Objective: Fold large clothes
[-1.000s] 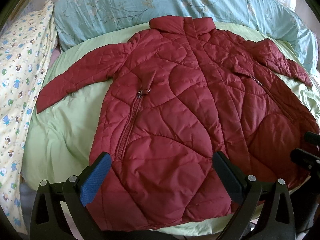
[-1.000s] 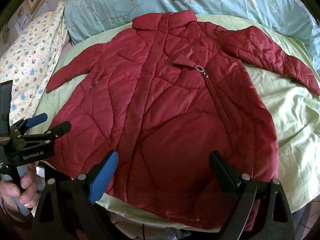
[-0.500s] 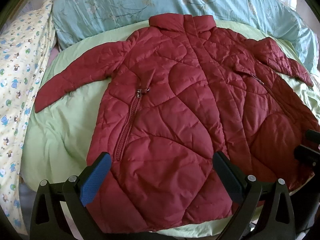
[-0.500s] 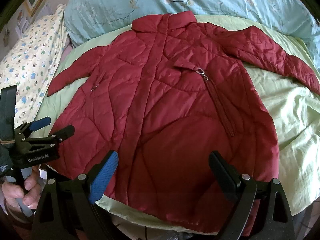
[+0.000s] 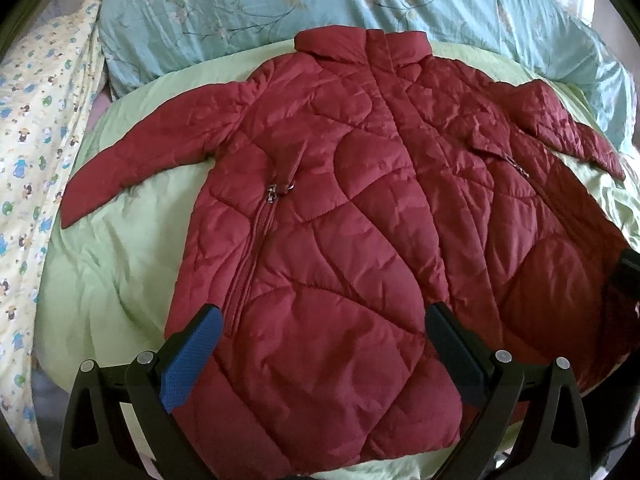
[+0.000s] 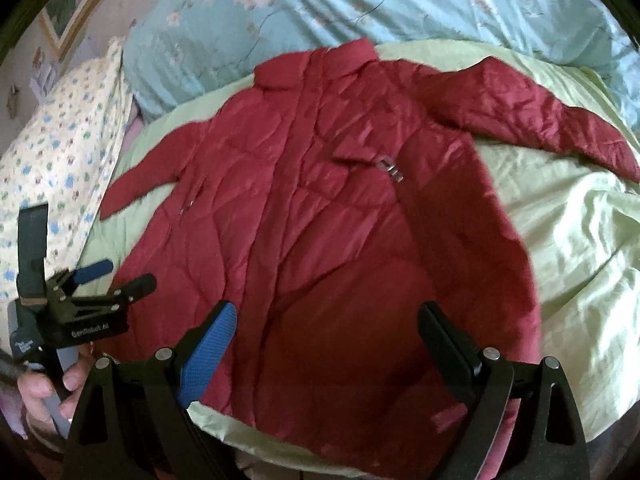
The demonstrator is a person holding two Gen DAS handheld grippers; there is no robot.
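A dark red quilted jacket (image 5: pixel 340 220) lies flat and face up on a light green sheet (image 5: pixel 120 260), collar at the far side, both sleeves spread outward. It also shows in the right wrist view (image 6: pixel 320 240). My left gripper (image 5: pixel 324 344) is open and empty, hovering over the jacket's hem at its left half. My right gripper (image 6: pixel 326 340) is open and empty above the hem at its right half. The left gripper (image 6: pixel 116 274) also shows in the right wrist view, held in a hand at the jacket's lower left corner.
A teal floral quilt (image 5: pixel 280 8) lies bunched along the far side of the bed. A yellow patterned sheet (image 5: pixel 36 140) runs along the left. The green sheet (image 6: pixel 580 260) is wrinkled to the right of the jacket. A framed picture (image 6: pixel 76 12) hangs on the wall.
Both grippers have shifted slightly; the right wrist view has tilted and moved closer over the hem. The jacket lies as before. Both jaws stay open.
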